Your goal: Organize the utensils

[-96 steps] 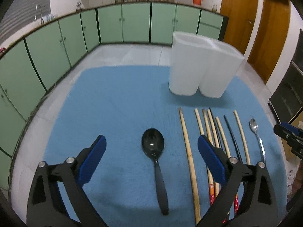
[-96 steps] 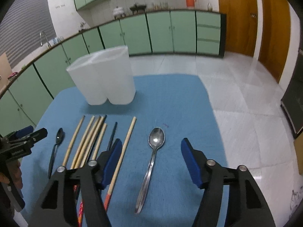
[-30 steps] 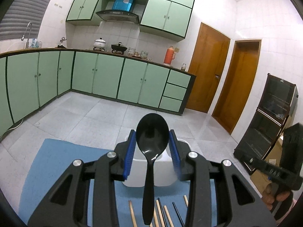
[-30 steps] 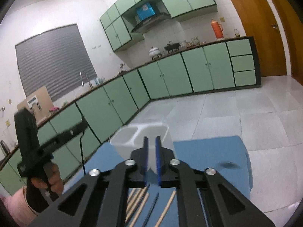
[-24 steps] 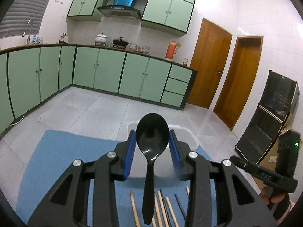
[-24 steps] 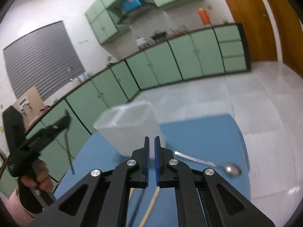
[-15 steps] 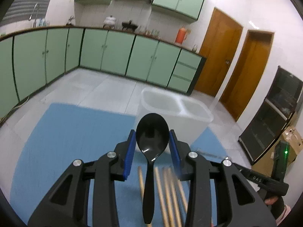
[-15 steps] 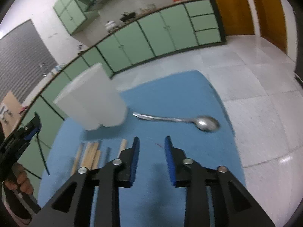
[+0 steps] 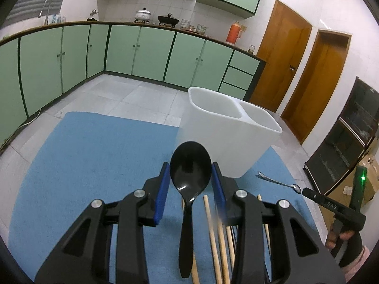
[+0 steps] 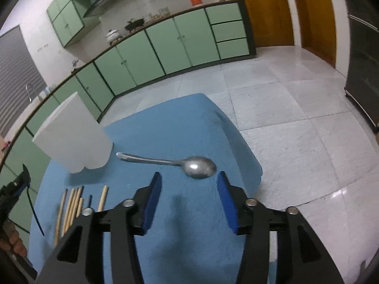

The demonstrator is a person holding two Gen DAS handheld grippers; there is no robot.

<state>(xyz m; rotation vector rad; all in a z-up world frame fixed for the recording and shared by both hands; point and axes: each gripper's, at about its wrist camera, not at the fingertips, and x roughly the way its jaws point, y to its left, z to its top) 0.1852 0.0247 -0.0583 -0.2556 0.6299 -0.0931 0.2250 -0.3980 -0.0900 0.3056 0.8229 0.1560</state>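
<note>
My left gripper [image 9: 190,172] is shut on a black spoon [image 9: 186,224], bowl up and handle hanging down, just in front of the white two-compartment holder [image 9: 227,137]. Several wooden chopsticks [image 9: 210,232] lie on the blue mat [image 9: 94,153] below it. In the right wrist view my right gripper [image 10: 189,179] hangs low over the mat, its jaws opening with nothing between them. A metal spoon [image 10: 200,166] lies crosswise just beyond its tips, handle toward the holder [image 10: 73,139]. The left gripper [image 10: 14,187] shows at that view's left edge.
The mat's right edge [image 10: 248,156] drops off to the tiled floor close to the metal spoon's bowl. Green cabinets run along the far wall. A dark glass-fronted cabinet [image 9: 350,142] stands at the right. The right gripper [image 9: 331,206] and a hand show at the left wrist view's right edge.
Both grippers have sunk toward the table and tilted down. The right jaws went from shut to wide apart. The metal spoon now lies crosswise beside the holder. The black spoon stays gripped.
</note>
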